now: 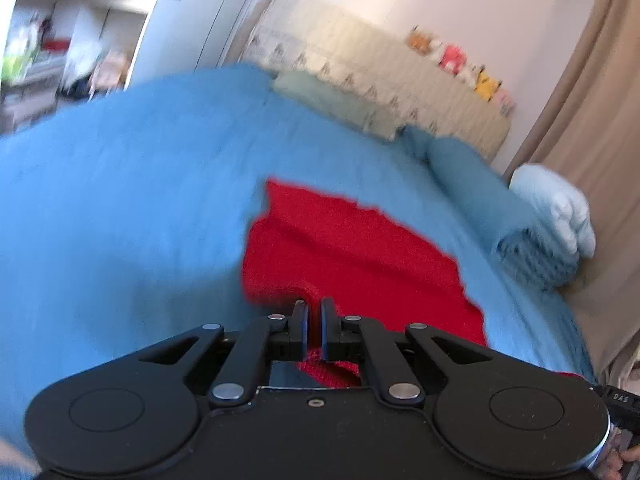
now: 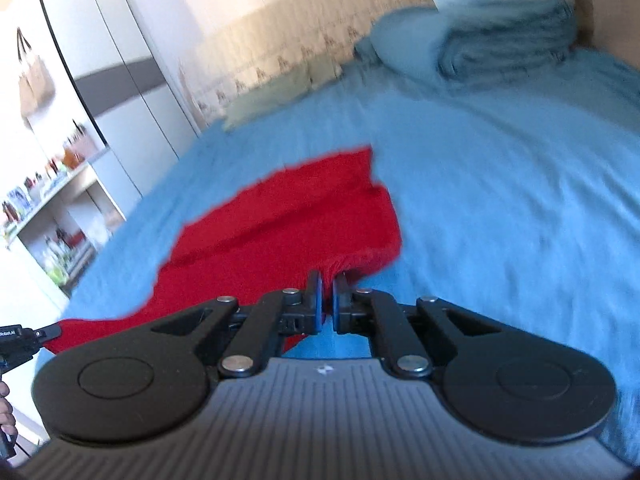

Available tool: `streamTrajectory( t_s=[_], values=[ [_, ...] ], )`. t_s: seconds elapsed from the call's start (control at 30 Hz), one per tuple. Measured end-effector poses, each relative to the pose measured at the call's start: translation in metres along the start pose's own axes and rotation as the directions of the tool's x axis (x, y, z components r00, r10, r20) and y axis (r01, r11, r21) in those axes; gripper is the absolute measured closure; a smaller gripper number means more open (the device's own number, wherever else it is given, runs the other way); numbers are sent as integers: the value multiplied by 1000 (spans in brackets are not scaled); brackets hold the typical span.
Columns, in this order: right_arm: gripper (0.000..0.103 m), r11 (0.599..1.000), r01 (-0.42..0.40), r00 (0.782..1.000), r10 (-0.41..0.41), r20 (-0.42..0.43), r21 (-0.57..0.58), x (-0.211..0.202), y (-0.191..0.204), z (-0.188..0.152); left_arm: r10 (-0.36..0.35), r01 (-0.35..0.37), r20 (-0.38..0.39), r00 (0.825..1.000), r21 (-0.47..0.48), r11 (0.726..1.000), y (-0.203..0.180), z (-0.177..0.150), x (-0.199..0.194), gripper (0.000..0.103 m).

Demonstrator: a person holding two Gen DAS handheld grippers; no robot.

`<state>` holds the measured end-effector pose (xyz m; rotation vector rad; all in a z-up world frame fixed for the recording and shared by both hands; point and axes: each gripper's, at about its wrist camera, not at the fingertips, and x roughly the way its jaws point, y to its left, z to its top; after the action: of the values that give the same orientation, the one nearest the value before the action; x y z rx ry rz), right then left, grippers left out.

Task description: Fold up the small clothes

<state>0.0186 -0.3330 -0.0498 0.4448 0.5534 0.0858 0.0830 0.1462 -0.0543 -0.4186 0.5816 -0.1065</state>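
A red knitted garment (image 1: 352, 248) lies spread on the blue bedspread (image 1: 140, 184). My left gripper (image 1: 314, 308) is shut on the garment's near edge, with red cloth pinched between the fingers. In the right wrist view the same red garment (image 2: 280, 224) stretches away to the left, and my right gripper (image 2: 327, 284) is shut on its near right corner. The left gripper's tip (image 2: 28, 338) shows at the far left edge, at the garment's other end. Both views are motion-blurred.
Folded blue blankets and a pale pillow (image 2: 500, 20) are stacked at the head of the bed. A cream headboard (image 1: 400, 76) carries soft toys. A white wardrobe (image 2: 112, 64) and cluttered shelves (image 2: 52, 216) stand left of the bed. A beige curtain (image 1: 592, 112) hangs at right.
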Motion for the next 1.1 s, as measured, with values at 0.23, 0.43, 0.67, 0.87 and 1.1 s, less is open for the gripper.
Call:
streamTrajectory(
  t_s=[0.23,0.43,0.67,0.87,1.1],
  values=[
    [83,998,-58,995,60,80,-27,43,20,99,-5,1,103,995,35,999,-23,91,51,98],
    [83,998,-51,995,53,82,-28,141,30,189,63,-72,114,991,76,994,-36,168,144,98],
    [83,1000,10,1000,-10,7,-26,304,15,232,148,-150,33,988,63,987,-20,191,293,98],
    [83,997,70,995,-72,-69,-27,407,-15,206,197,-196,-57,979,24,980,6,162,375,98],
    [83,997,81,994,-80,-77,14,455,-40,200,227,-227,-52,973,-8,974,23,160,404,98]
  ],
)
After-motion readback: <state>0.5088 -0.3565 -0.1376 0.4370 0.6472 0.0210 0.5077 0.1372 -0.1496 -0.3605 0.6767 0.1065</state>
